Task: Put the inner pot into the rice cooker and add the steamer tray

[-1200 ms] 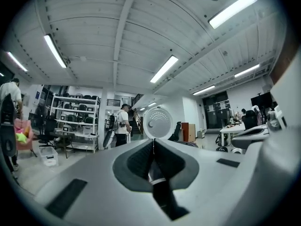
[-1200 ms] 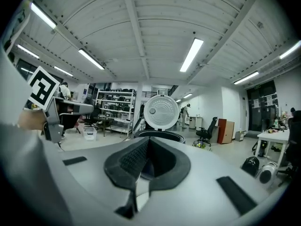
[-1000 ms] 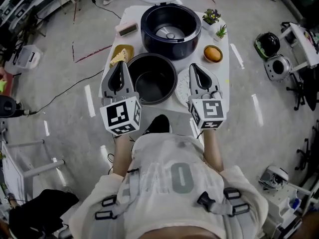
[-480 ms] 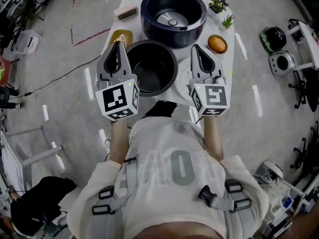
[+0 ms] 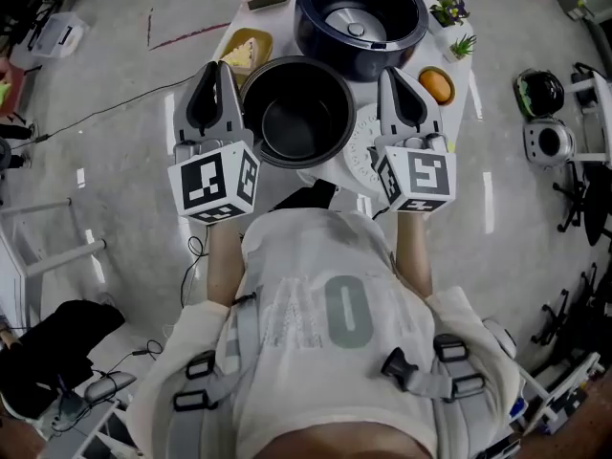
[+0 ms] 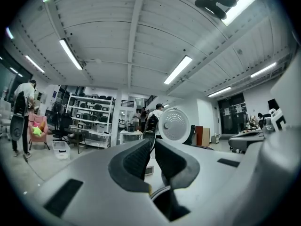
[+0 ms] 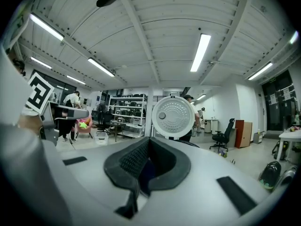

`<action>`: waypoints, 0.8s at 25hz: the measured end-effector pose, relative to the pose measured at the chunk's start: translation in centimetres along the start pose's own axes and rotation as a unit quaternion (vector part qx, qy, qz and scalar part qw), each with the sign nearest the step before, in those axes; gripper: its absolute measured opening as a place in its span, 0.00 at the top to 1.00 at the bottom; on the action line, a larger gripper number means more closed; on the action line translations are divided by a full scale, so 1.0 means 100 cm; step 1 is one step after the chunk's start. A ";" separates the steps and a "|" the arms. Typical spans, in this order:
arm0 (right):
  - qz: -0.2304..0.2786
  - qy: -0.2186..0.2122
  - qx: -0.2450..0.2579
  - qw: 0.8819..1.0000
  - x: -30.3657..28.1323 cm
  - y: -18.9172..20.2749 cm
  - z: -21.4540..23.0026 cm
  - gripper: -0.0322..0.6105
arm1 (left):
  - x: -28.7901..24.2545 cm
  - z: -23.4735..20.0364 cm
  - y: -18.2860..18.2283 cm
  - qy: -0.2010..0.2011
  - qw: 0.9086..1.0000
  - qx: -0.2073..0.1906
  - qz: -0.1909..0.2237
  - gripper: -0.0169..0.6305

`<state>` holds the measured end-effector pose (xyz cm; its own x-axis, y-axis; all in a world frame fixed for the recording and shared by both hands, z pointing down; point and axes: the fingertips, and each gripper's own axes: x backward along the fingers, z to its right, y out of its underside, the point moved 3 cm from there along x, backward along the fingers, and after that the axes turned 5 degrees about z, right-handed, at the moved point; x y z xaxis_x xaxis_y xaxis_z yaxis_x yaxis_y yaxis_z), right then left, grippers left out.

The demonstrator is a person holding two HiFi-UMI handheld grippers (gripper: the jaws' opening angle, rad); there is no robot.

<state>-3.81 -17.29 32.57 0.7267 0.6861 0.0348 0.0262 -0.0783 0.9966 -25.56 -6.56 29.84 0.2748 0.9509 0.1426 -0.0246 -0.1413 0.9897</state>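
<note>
Advanced, left hand-held gripper (image 5: pixel 216 71) and right hand-held gripper (image 5: pixel 390 73) flank empty inner pot (image 5: pixel 298 127).

Head view.
- Inner pot (image 5: pixel 298 111), centre: black inside, dark rim.
- Rice cooker (image 5: pixel 402 36), top centre: dark navy body, silvery plate in its bowl.
- Steamer tray (image 5: pixel 361 153): white, dotted with small holes.
- Left gripper (image 5: pixel 215 73) and right gripper (image 5: pixel 391 76): grey shells, black pads, black-and-white square markers at the rear.
- Upper right: orange fruit (image 5: pixel 436 85).
- Upper left: yellow dish (image 5: pixel 244 51).

Right gripper view.
- Lid (image 7: pixel 173 117): white, fine dot pattern.
</note>
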 end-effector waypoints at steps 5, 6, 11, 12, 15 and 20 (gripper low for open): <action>0.007 -0.055 -0.044 0.997 -0.013 -0.004 -0.008 0.64 | 0.001 -0.007 -0.009 0.004 0.999 0.016 0.029 0.80; 0.009 -0.066 -0.065 0.996 -0.015 -0.005 -0.009 0.59 | 0.000 -0.006 -0.010 0.017 0.999 0.024 0.033 0.63; -0.009 -0.095 -0.163 0.982 -0.023 0.002 -0.010 0.49 | -0.001 -0.017 -0.003 0.020 0.998 0.056 0.018 0.51; -0.017 -0.097 -0.179 0.979 -0.024 0.007 -0.009 0.49 | 0.000 -0.020 0.001 0.018 0.997 0.068 0.012 0.51; -0.042 -0.096 -0.220 0.970 -0.020 0.025 -0.004 0.49 | 0.004 -0.028 0.022 0.012 0.992 0.125 -0.012 0.51; -0.092 -0.085 -0.241 0.962 -0.014 0.066 -0.008 0.49 | 0.012 -0.037 0.072 0.018 0.981 0.176 -0.079 0.51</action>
<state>-5.19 -18.22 39.18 0.8431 0.5250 -0.1167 -0.1275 0.4059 0.9050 -28.95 -5.43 37.19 0.2141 0.9768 -0.0063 0.3515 -0.0710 0.9335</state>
